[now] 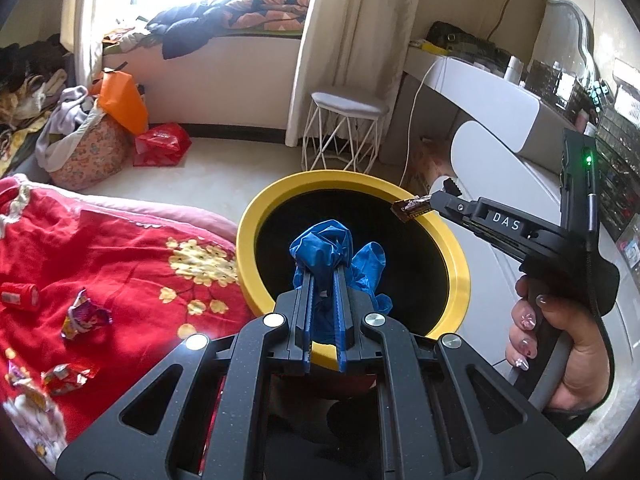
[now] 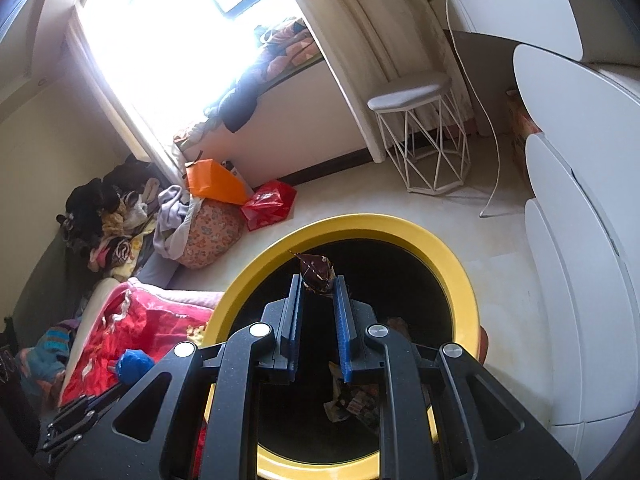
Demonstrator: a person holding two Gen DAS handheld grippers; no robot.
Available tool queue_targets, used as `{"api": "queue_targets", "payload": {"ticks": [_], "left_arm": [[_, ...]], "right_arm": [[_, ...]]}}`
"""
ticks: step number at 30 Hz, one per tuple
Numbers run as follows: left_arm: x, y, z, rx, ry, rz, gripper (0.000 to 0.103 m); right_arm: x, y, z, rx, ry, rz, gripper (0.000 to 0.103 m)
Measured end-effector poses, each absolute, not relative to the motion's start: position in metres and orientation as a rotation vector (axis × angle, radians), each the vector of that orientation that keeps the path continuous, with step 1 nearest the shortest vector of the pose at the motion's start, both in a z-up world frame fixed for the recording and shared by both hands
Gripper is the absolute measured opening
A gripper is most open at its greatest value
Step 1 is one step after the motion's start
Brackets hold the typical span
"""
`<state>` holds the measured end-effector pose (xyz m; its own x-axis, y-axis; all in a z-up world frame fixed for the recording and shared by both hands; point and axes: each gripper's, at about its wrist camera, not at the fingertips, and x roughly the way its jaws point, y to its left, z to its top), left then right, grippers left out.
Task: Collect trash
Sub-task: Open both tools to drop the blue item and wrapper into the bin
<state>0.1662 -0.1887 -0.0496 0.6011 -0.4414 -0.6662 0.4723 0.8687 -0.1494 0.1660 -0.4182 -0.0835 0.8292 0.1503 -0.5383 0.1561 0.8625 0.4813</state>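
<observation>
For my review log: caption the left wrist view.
Left tongs hold blue glove over yellow-rimmed bin.

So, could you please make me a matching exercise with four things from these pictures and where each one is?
Things:
1. blue glove
2. brown wrapper
3. red can
4. stool

Places:
A. on the floor by the curtain
B. in the right gripper, above the bin
C. lying on the red blanket
D. in the left gripper, above the bin

Pairs: 1-D, 2-B, 3-C, 4-A
</observation>
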Motion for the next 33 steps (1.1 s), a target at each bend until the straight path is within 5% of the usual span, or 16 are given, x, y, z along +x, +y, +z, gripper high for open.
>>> {"api": "queue_targets", "payload": {"ticks": [18, 22, 26, 30, 33], "left_arm": [[0.182, -0.208, -0.069, 0.031, 0.827, -0.533, 0.007], [0.182, -0.201, -0.063, 0.009, 0.803, -0.509, 0.047], [0.179, -0.188, -0.056, -0.015, 0.773, -0.477, 0.075], [0.173, -0.173, -0.047, -0.035, 0.743, -0.441, 0.091], [0.169, -0.162, -0.041, -0.043, 0.720, -0.411, 0.092]], "right_arm": [[0.169, -0.422, -0.095, 0.550, 0.659, 0.011, 0.017], [0.169, -0.428, -0.095, 0.561, 0.648, -0.003, 0.040], [0.167, -0.429, -0.095, 0.568, 0.643, -0.022, 0.047], [0.166, -0.426, -0.093, 0.561, 0.640, -0.020, 0.050], [0.165, -0.418, -0.088, 0.546, 0.633, -0.003, 0.052]]}}
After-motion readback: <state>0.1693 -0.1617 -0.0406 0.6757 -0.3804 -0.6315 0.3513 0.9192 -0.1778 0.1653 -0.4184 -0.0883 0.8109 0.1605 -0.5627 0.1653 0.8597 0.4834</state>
